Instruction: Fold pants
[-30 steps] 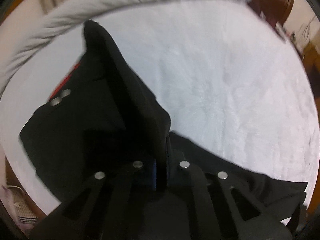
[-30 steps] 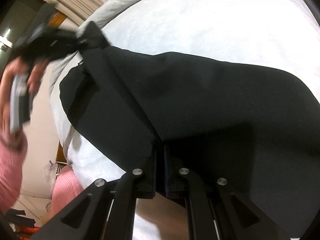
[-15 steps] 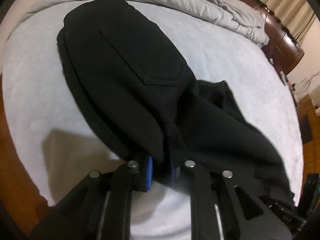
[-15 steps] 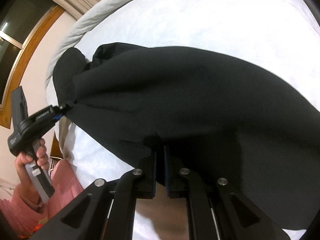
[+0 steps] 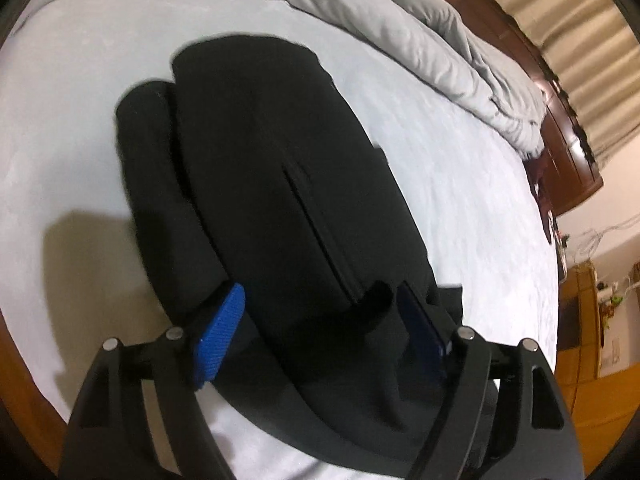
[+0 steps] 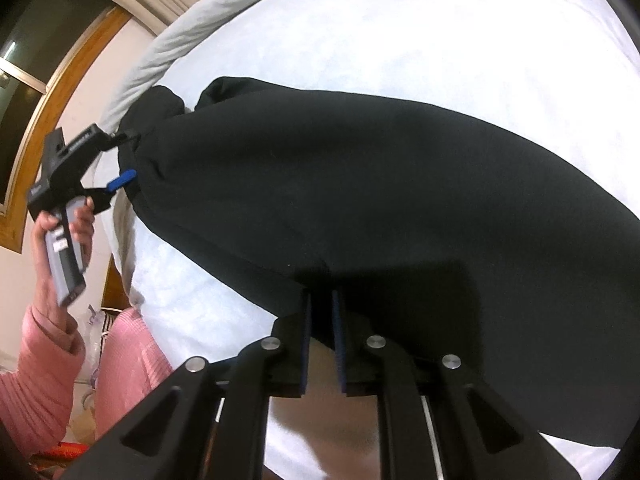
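Black pants [image 5: 280, 184] lie folded over on the white bed sheet [image 5: 460, 208]. My left gripper [image 5: 320, 320] is open, its blue-padded fingers [image 5: 218, 340] straddling the near end of the pants. In the right wrist view the pants [image 6: 380, 184] stretch across the bed, and my right gripper [image 6: 320, 308] is shut on their near edge. The left gripper [image 6: 124, 156] shows there too at the far left end of the pants, jaws apart.
A grey duvet [image 5: 420, 28] is bunched along the far side of the bed. A dark wooden headboard [image 5: 560, 112] and curtains stand at the right. The person's pink sleeve [image 6: 44, 364] and a wood-framed window [image 6: 36, 92] are at the left.
The left gripper carried the pants end across and down onto the bed, then opened and let go. The right gripper has stayed shut on its edge.
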